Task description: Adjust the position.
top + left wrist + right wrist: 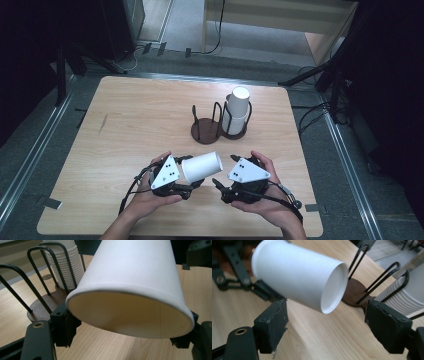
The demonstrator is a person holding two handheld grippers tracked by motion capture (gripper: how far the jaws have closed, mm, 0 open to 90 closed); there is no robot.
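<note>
My left gripper [192, 182] is clamped on the rim end of a white paper cup [201, 166], its two jaws pressing the cup's mouth from either side, as the left gripper view shows with the open, empty inside [130, 312] turned toward that camera. The cup lies on its side above the counter [130, 130], mouth toward my left hand [150, 200] and closed base pointing at my right gripper [223, 172]. That gripper's jaws stand apart with nothing pressed between them; in the right gripper view the cup's base [333, 287] hangs just ahead of and above the gap, touching neither pad. Farther out, near the middle of the counter, stands a dark wooden holder [220, 131] with two round bases and black wire loops. The compartment nearer the counter's centre is bare, while the other carries a tall stack of white paper cups [237, 107], nested upside down inside its wires.
</note>
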